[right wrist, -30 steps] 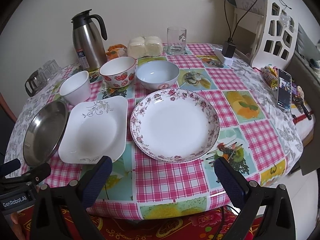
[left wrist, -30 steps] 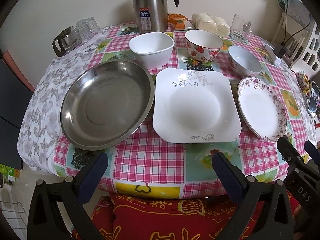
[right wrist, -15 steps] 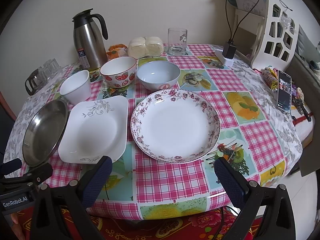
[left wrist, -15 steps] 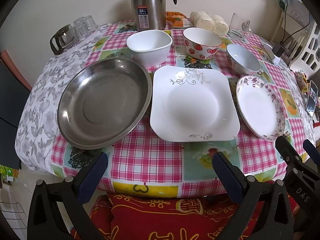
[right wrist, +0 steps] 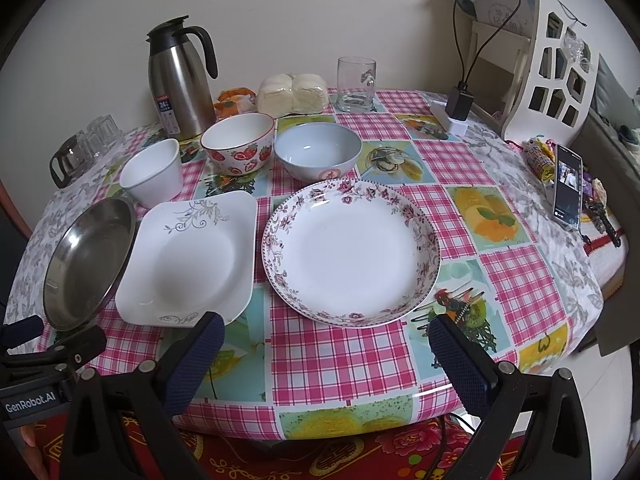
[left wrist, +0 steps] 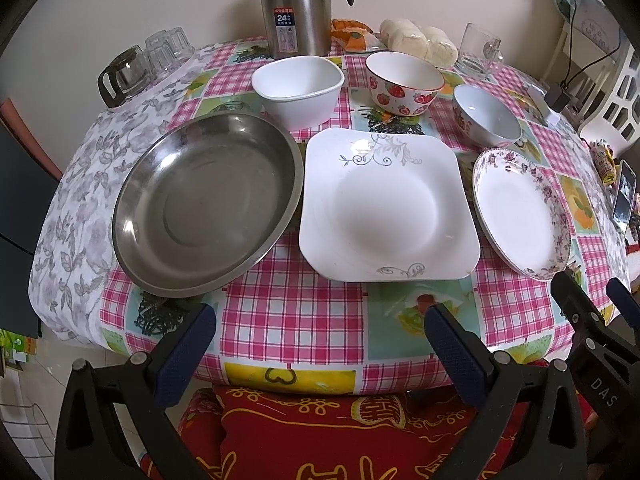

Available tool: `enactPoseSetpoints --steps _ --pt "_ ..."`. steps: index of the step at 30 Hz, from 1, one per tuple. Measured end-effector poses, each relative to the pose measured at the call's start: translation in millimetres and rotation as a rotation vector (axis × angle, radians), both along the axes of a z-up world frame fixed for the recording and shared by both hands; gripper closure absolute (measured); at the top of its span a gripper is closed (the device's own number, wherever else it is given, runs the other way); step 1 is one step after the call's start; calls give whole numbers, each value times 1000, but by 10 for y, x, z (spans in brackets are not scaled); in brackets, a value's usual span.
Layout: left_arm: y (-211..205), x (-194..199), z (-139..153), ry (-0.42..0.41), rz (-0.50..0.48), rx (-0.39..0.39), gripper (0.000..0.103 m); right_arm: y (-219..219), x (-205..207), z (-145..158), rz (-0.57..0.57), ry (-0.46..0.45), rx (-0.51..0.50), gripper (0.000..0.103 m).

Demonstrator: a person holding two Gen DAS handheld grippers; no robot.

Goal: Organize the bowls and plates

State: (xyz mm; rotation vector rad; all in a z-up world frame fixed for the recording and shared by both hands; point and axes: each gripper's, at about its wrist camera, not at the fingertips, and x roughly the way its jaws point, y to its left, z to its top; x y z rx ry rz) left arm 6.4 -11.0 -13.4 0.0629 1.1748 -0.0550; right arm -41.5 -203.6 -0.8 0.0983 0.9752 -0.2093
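A steel round plate [left wrist: 200, 204] [right wrist: 86, 264], a white square plate [left wrist: 384, 208] [right wrist: 192, 256] and a floral-rimmed round plate [left wrist: 520, 216] [right wrist: 352, 248] lie in a row along the table's front. Behind them stand a white bowl [left wrist: 298, 90] [right wrist: 154, 174], a strawberry bowl [left wrist: 404, 82] [right wrist: 240, 146] and a pale blue bowl [left wrist: 486, 120] [right wrist: 316, 156]. My left gripper [left wrist: 320, 340] hovers open at the table's front edge, before the steel and square plates. My right gripper [right wrist: 326, 344] is open too, just short of the floral plate. Both hold nothing.
A steel thermos jug [left wrist: 296, 8] [right wrist: 180, 80], wrapped buns [right wrist: 292, 94], a glass mug [right wrist: 356, 84] and small glasses [left wrist: 160, 54] stand at the back. A phone [right wrist: 568, 186] and a white rack [right wrist: 548, 68] are on the right. A red cushion [left wrist: 320, 432] lies below the table edge.
Both grippers have edged slightly forward toward the table; the plates sit a little lower and larger in the left wrist view. Nothing on the table has moved.
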Motion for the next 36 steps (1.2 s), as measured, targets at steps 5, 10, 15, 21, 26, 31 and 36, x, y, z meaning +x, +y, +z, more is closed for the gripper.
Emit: enactPoseSetpoints --steps 5,10,15,21,26,31,36 --pt "-3 8 -5 4 -3 0 0 2 2 -3 0 0 -1 0" --pt "-7 9 -3 4 -7 1 0 7 6 -14 1 3 -2 0" --pt "-1 17 -5 10 -14 -14 0 9 7 -30 2 7 1 0" --pt "112 73 -10 25 6 -100 0 -16 58 -73 13 11 69 0" --pt "305 172 35 5 49 -192 0 15 174 -78 30 -7 109 0" --pt "638 262 179 -110 122 -200 0 154 335 -62 75 -26 93 0" --pt "1132 315 229 -250 248 -181 0 309 508 -61 124 -55 92 0"
